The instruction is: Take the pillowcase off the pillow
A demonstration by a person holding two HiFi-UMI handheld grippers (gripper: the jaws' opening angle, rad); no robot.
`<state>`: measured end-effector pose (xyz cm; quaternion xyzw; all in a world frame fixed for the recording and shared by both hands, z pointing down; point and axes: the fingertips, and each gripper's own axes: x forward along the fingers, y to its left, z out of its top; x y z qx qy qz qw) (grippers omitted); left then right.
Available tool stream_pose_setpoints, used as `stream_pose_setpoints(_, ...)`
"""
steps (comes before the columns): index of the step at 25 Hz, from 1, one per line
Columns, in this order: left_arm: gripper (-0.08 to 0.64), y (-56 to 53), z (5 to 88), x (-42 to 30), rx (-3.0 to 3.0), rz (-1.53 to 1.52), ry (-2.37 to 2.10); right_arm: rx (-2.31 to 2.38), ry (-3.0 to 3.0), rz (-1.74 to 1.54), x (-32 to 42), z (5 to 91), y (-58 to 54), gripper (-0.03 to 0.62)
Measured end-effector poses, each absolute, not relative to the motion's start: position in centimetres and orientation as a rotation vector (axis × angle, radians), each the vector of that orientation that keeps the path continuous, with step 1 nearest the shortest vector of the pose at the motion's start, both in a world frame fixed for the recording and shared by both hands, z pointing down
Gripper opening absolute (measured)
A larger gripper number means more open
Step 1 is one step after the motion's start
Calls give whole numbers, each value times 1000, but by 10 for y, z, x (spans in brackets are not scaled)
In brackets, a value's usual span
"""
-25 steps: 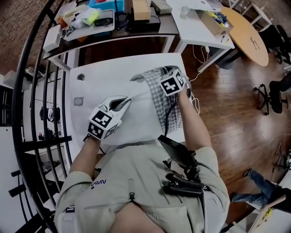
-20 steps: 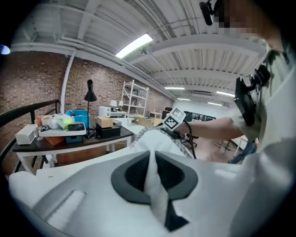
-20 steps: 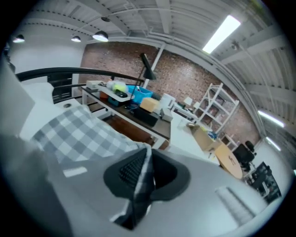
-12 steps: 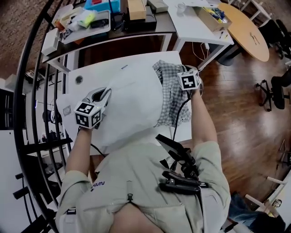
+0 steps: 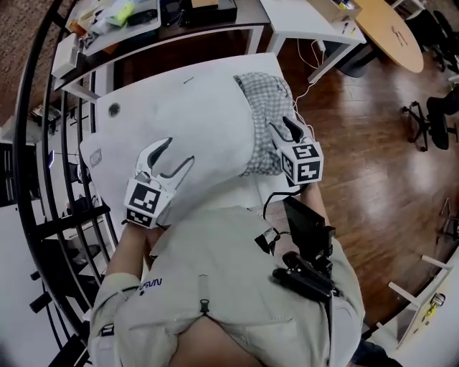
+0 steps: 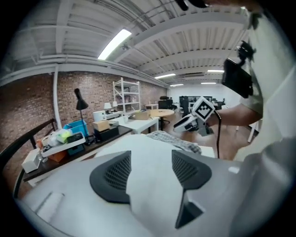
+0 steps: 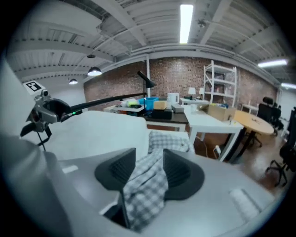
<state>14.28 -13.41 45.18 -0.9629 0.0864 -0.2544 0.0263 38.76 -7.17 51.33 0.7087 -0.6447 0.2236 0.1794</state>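
Observation:
The white pillow [image 5: 186, 115] lies across the table, and the grey checked pillowcase [image 5: 267, 107] is bunched at its right end. My left gripper [image 5: 176, 152] is over the pillow's near left part. Its jaws have just been opening and stand wide, with white pillow cloth [image 6: 148, 185] lying loose between them. My right gripper [image 5: 285, 131] is at the pillowcase's near right edge. Its jaws have also just been opening. Checked cloth [image 7: 148, 185] still drapes between them, unclamped. The left gripper view shows the pillowcase [image 6: 173, 139] beyond the pillow.
The white table [image 5: 269, 190] shows bare at its near right corner. A black rack [image 5: 43, 179] stands at the left, a cluttered dark desk [image 5: 143, 21] behind. A round wooden table [image 5: 391, 29] and an office chair [image 5: 437, 115] stand on the wood floor to the right.
Both grippers were shut, the left on the pillow and the right on the pillowcase, and pulled apart. Now both have opened and drawn back toward the person.

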Motion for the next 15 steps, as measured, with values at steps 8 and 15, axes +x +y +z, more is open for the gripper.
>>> stream_pose_setpoints(8,143,-67,574,147,-2756,-1227,-64,1816,-1702,900,295,614,-12,152)
stream_pose_setpoints(15,41,-94,491,132,-2914,-916,46,1909,-1251,862,374,643,50,16)
